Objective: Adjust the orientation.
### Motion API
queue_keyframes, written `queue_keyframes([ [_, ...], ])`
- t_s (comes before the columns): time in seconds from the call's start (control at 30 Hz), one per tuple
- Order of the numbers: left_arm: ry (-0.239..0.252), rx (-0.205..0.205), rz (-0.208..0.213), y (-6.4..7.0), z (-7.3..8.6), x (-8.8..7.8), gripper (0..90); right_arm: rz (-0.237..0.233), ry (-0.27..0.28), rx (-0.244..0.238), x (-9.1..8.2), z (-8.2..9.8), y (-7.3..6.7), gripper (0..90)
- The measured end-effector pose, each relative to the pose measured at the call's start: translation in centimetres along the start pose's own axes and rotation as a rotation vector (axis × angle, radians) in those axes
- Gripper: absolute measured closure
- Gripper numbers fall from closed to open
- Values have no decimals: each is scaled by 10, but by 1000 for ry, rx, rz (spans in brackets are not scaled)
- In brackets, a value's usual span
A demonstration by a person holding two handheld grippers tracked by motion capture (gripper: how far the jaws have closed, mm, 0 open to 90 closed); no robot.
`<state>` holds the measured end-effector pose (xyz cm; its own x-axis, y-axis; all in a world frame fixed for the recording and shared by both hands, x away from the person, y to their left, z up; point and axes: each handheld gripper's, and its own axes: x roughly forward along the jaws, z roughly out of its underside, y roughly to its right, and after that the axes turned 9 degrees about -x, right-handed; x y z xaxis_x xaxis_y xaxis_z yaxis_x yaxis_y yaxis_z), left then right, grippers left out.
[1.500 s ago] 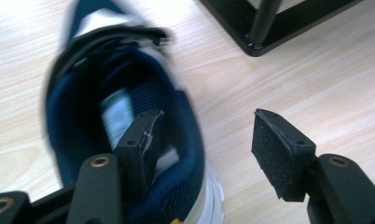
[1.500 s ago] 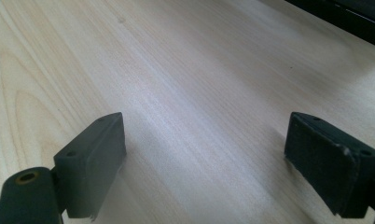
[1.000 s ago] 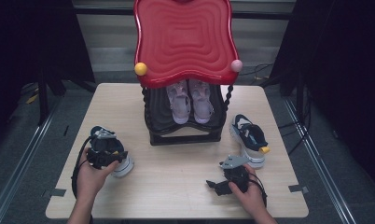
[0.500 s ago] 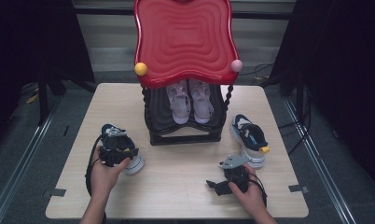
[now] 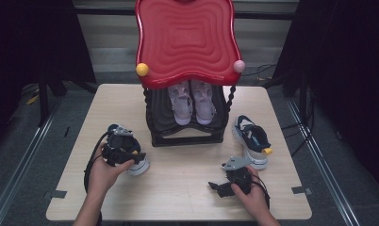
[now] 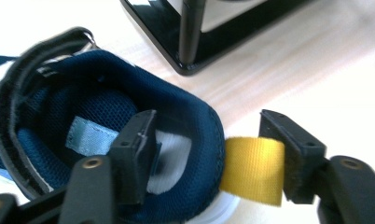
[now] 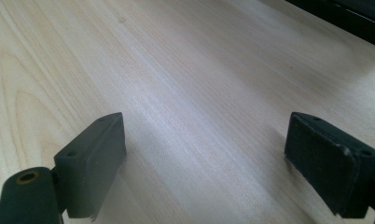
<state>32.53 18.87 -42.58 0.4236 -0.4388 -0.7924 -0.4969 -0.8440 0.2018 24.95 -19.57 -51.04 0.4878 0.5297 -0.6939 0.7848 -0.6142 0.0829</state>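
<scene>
- Two navy shoes matter: one (image 5: 251, 140) waits right of the black rack (image 5: 187, 136).
- The other (image 6: 106, 140) sits left on the surface (image 5: 187, 188); the left gripper (image 6: 209, 154), jaws just opening, straddles its heel, releasing.
- The right gripper (image 7: 204, 154) gapes empty, idle.

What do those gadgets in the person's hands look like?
Each gripper, left and right, is black, with two blocky jaws on arms with brass-coloured rivets. A black cable loops from the left one. The right one carries a grey three-cornered plate. The forearms are bare.
</scene>
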Motion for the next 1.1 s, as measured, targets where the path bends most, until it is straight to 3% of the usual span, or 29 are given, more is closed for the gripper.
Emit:
queue_keyframes([
  [0.3,-143,78,12,-7,-11,-3,310,0,1,-1,0,0,0,120],
  [0.37,-170,114,-4,-6,-13,-3,315,-1,1,-1,0,0,0,120],
  [0.43,-200,125,-6,-5,-15,-2,317,-1,1,0,0,0,0,120],
  [0.57,-242,201,-19,-1,-20,0,340,-2,1,0,0,0,0,120],
  [0.63,-261,212,-24,0,-22,1,345,-2,1,0,0,0,0,120],
  [0.67,-279,236,-28,-1,-24,2,350,-2,1,0,0,0,0,120],
  [0.87,-346,283,-24,3,-31,8,377,-2,1,0,0,0,0,120],
  [1.1,-415,303,-1,5,-38,19,445,-2,1,0,0,0,0,120],
])
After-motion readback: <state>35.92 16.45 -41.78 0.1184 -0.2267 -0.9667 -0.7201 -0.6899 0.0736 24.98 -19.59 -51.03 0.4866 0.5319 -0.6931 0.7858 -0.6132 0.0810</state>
